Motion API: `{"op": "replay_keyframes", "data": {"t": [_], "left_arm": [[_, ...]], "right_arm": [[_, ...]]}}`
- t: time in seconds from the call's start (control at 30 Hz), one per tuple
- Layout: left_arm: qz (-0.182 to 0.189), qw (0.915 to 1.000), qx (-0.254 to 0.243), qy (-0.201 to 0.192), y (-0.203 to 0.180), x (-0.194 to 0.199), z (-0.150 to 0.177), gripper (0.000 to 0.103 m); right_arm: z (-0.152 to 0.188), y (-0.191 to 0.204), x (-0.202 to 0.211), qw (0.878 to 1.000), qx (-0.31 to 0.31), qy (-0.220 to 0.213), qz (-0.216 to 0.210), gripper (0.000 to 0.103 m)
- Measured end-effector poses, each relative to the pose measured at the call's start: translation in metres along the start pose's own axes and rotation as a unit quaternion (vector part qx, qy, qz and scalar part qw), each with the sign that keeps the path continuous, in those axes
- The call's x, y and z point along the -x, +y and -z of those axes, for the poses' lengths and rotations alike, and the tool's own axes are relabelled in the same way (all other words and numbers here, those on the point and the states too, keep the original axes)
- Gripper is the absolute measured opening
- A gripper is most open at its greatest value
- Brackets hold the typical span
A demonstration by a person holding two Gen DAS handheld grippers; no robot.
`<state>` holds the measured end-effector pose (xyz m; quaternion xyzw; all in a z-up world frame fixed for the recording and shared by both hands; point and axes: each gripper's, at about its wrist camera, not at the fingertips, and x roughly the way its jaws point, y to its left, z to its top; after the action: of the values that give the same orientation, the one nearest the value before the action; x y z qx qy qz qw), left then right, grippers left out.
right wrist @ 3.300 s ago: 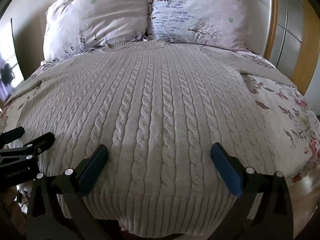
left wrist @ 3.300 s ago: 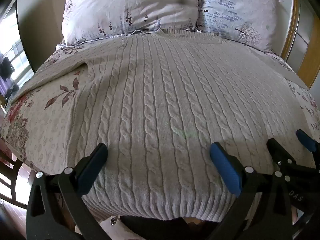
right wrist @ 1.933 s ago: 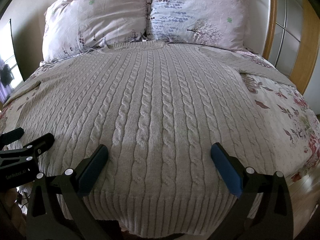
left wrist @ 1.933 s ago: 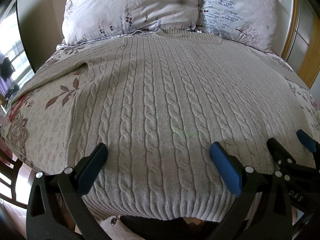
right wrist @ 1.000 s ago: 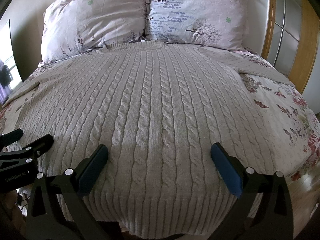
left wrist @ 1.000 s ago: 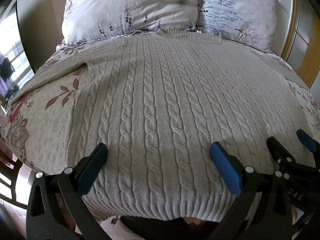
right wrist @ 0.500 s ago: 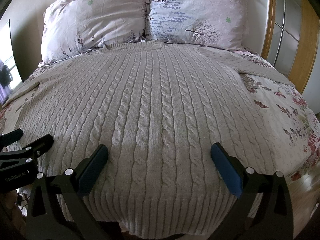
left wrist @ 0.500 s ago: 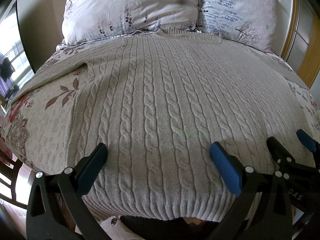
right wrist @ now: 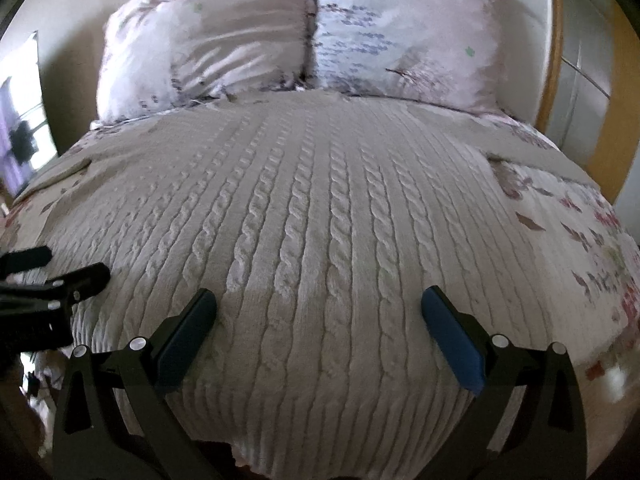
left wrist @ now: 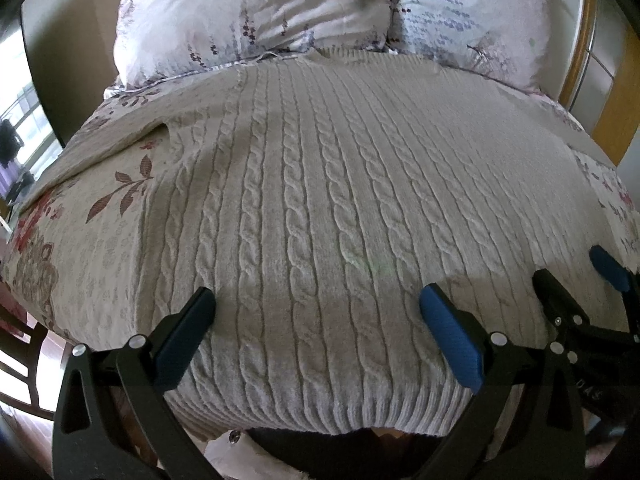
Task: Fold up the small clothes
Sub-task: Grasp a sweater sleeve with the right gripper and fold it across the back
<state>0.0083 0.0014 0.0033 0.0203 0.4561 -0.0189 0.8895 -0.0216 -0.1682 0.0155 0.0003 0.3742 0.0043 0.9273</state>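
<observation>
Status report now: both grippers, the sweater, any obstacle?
Left gripper open, right gripper open, both above the hem. Sweater flat on the bed, unfolded. Pillows beyond the collar; nothing blocking.

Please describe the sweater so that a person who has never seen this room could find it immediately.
Start from the bed with its flowered cover and two pale printed pillows at the head. The sweater lies flat over the middle, its collar touching the pillows and its ribbed hem hanging off the near edge. It alone is plain light grey, with raised cable-knit columns along its length.
</observation>
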Motion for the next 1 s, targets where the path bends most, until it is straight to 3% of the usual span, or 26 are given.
{"op": "replay_keyframes", "data": {"t": [0.13, 0.2, 0.33, 0.43, 0.57, 0.73, 0.83, 0.97, 1.0], "left_arm": [[0.007, 0.9998, -0.012, 0.017, 0.002, -0.005, -0.013, 0.101], [0.003, 0.9998, -0.015, 0.009, 0.005, -0.005, -0.021, 0.101], [-0.008, 0.9995, -0.017, -0.025, 0.009, -0.004, -0.05, 0.101], [-0.013, 0.9988, -0.029, -0.037, 0.008, -0.006, -0.072, 0.101], [-0.006, 0.9983, -0.043, -0.04, 0.007, -0.012, -0.099, 0.101], [0.084, 0.9948, -0.008, -0.058, 0.02, -0.02, -0.124, 0.101], [0.112, 0.9915, 0.018, -0.065, 0.024, -0.027, -0.137, 0.101], [0.095, 0.9938, 0.016, -0.055, 0.022, -0.041, -0.146, 0.101], [0.091, 0.9944, 0.013, -0.052, 0.02, -0.046, -0.148, 0.101]], "right_arm": [[-0.014, -0.013, -0.007, 0.998, 0.027, 0.023, -0.042, 0.102], [-0.036, -0.037, -0.009, 0.998, -0.013, 0.03, -0.054, 0.102], [-0.078, -0.103, -0.008, 0.989, -0.126, 0.002, -0.072, 0.099], [-0.107, -0.164, -0.022, 0.974, -0.219, 0.0, -0.061, 0.088], [-0.124, -0.237, -0.057, 0.938, -0.342, 0.031, -0.039, 0.072], [-0.121, -0.282, -0.101, 0.896, -0.437, 0.072, -0.036, 0.06], [-0.114, -0.286, -0.117, 0.885, -0.456, 0.09, -0.041, 0.057], [-0.122, -0.288, -0.124, 0.886, -0.456, 0.073, -0.031, 0.054], [-0.122, -0.291, -0.126, 0.884, -0.462, 0.069, -0.028, 0.048]]}}
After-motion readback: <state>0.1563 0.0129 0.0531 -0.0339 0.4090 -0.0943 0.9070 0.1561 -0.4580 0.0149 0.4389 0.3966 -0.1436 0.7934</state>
